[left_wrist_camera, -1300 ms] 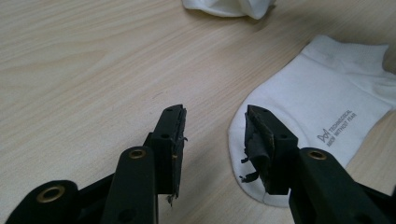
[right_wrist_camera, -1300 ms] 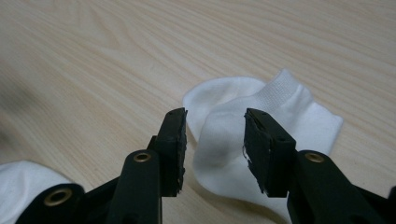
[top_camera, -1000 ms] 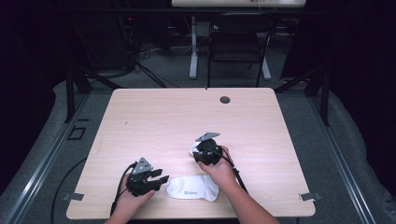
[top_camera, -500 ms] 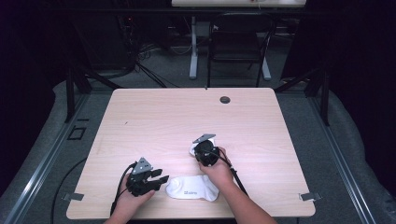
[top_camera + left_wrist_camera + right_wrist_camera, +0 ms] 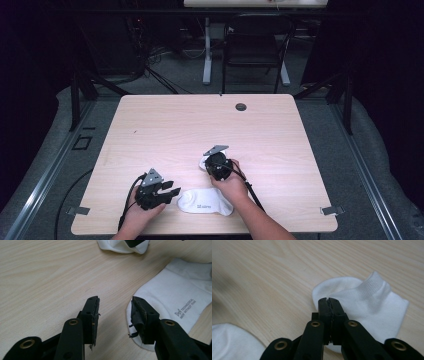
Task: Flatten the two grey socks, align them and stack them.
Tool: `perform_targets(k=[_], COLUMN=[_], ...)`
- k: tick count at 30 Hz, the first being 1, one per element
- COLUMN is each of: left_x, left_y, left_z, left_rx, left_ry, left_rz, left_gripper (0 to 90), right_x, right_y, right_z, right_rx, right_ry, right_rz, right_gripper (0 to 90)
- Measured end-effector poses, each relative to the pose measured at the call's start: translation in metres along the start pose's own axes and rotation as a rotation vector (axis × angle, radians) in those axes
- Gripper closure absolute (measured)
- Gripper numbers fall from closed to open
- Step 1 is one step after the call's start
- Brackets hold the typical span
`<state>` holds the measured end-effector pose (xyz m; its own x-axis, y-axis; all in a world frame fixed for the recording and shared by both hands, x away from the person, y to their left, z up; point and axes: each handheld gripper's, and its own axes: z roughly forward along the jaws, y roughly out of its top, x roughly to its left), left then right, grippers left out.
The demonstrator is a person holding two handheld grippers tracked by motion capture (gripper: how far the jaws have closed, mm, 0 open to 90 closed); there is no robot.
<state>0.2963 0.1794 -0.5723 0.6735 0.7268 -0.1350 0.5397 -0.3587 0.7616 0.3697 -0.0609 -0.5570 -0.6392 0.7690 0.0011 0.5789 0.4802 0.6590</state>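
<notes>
Sock [image 5: 367, 307], soft and limp: right gripper [image 5: 328, 301] pinches its fabric at six o'clock; left gripper [image 5: 115, 307] gapes empty.

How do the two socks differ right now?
The near sock lies flat and free, printed lettering up, beside the open left gripper. The far sock is bunched, shows no lettering, and the right gripper, whose jaws have just been closing, pinches it. Both are white, on the table.
</notes>
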Motion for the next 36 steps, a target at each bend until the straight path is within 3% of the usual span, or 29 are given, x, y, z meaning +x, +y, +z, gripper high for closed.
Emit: perform_targets(k=[22,27,28,31,33,36], left_x=[0.004,0.007,0.007,0.005,0.004,0.006], left_y=[0.002,0.006,0.008,0.012,0.017,0.022], left_z=[-0.001,0.002,0.004,0.008,0.012,0.024], left_rx=[-0.01,-0.021,-0.018,-0.016,-0.014,0.004], left_ry=[0.007,0.002,0.001,0.0,0.007,0.014], left_rz=[-0.007,-0.03,-0.041,-0.045,-0.023,-0.043], left_gripper=[58.0,58.4,58.7,59.1,59.4,61.1], right_x=[0.04,0.043,0.044,0.045,0.045,0.046], right_y=[-0.004,-0.005,-0.004,-0.004,-0.004,-0.005], right_z=[-0.008,-0.009,-0.009,-0.009,-0.008,-0.006], right_rx=[-0.011,-0.013,-0.021,-0.032,-0.038,-0.027], right_ry=[0.115,0.123,0.132,0.148,0.153,0.152], right_rz=[-0.12,-0.12,-0.102,-0.077,-0.068,-0.072], right_gripper=[90.0,90.0,90.0,90.0,90.0,90.0])
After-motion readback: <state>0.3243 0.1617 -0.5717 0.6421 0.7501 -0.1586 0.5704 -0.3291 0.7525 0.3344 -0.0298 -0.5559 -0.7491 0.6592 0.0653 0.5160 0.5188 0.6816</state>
